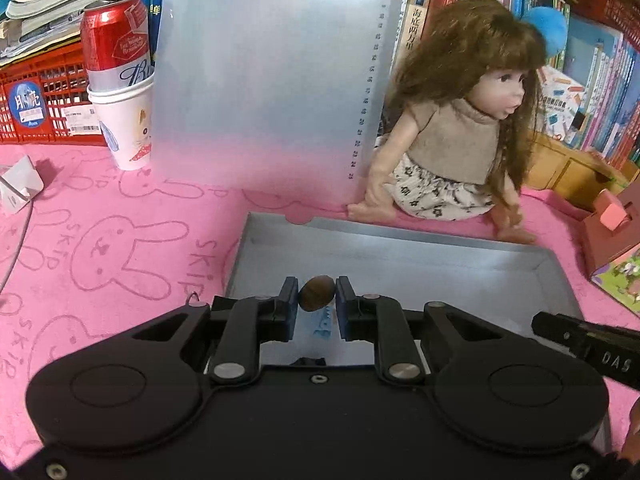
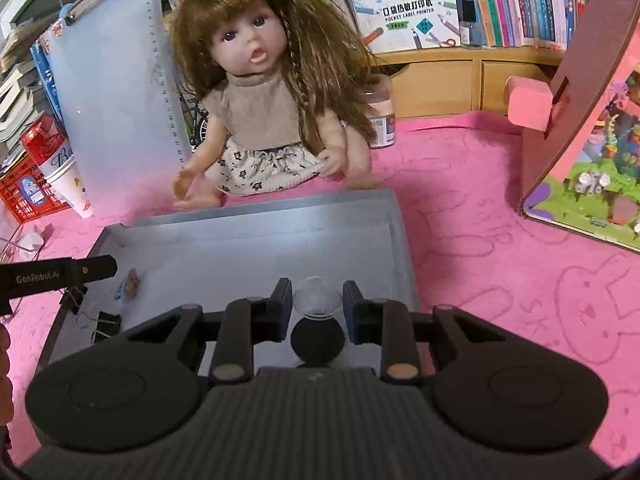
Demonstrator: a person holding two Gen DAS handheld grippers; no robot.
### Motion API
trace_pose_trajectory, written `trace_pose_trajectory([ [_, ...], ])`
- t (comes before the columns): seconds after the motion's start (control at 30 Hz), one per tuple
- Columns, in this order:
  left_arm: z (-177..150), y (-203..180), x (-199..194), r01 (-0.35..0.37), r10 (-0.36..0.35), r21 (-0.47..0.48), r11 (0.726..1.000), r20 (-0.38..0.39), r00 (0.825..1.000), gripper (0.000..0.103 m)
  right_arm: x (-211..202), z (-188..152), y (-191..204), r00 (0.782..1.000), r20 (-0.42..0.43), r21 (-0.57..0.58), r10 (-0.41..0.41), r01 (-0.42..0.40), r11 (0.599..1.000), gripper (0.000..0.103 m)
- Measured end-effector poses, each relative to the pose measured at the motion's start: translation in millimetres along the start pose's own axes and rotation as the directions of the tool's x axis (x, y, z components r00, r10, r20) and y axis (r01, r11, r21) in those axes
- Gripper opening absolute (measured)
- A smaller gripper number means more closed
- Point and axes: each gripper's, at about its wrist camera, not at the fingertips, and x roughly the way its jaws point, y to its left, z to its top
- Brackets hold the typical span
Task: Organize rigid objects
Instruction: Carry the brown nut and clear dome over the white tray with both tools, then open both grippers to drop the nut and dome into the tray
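A grey tray [image 1: 400, 240] lies on the pink cloth; it also shows in the right wrist view [image 2: 256, 216]. My left gripper [image 1: 317, 300] is over the tray's near left part, its jaws narrowly apart around a small brown oval piece [image 1: 317, 298] on a blue clip [image 1: 322, 324]; contact is unclear. In the right wrist view that brown and blue piece [image 2: 129, 284] appears to rest on the tray floor. My right gripper [image 2: 318, 300] has its jaws around a clear ball with a black base [image 2: 318, 320], over the tray's near edge. Black binder clips [image 2: 106, 322] lie in the tray's near left corner.
A doll [image 2: 260, 100] sits just behind the tray. A translucent clipboard [image 1: 260, 72] leans on books behind. A red can in a paper cup [image 1: 120, 92] and red basket [image 1: 40, 100] stand left. A pink toy house [image 2: 580, 120] stands right.
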Motion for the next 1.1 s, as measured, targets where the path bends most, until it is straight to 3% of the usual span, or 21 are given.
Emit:
trace_pose_trajectory([
  [0.67,-11.6,-9.8,10.0,-0.027,0.026,0.066,0.997,0.014,1.0,0.018,22.6,3.2,6.2,0.999,-0.031,-0.033,-0.038,0.037,0.999,0.032],
  [0.8,-13.4,-13.7,7.4,-0.02,0.019,0.1,0.995,0.012,1.0,0.019,18.6,2.5,5.3,1.0,-0.018,-0.026,-0.024,0.024,0.999,0.037],
  [0.83,-14.1,-14.8,5.2,-0.021,0.019,0.109,0.994,0.017,1.0,0.02,16.0,2.0,5.5,1.0,-0.009,-0.028,-0.025,0.024,0.999,0.038],
  [0.9,-15.0,-16.6,-0.6,-0.026,0.022,0.121,0.992,0.037,0.999,0.028,11.0,2.0,6.1,1.0,0.005,-0.037,-0.026,0.027,0.999,0.052],
  [0.97,-15.9,-18.1,-8.4,-0.024,0.017,0.124,0.992,0.06,0.998,0.04,5.5,2.4,5.8,1.0,0.018,-0.036,-0.022,0.022,0.999,0.052],
  [1.1,-18.0,-21.3,-24.6,-0.011,-0.001,0.143,0.99,0.084,0.996,0.044,-9.0,0.7,7.3,0.999,0.048,-0.051,-0.016,0.018,0.999,0.054],
])
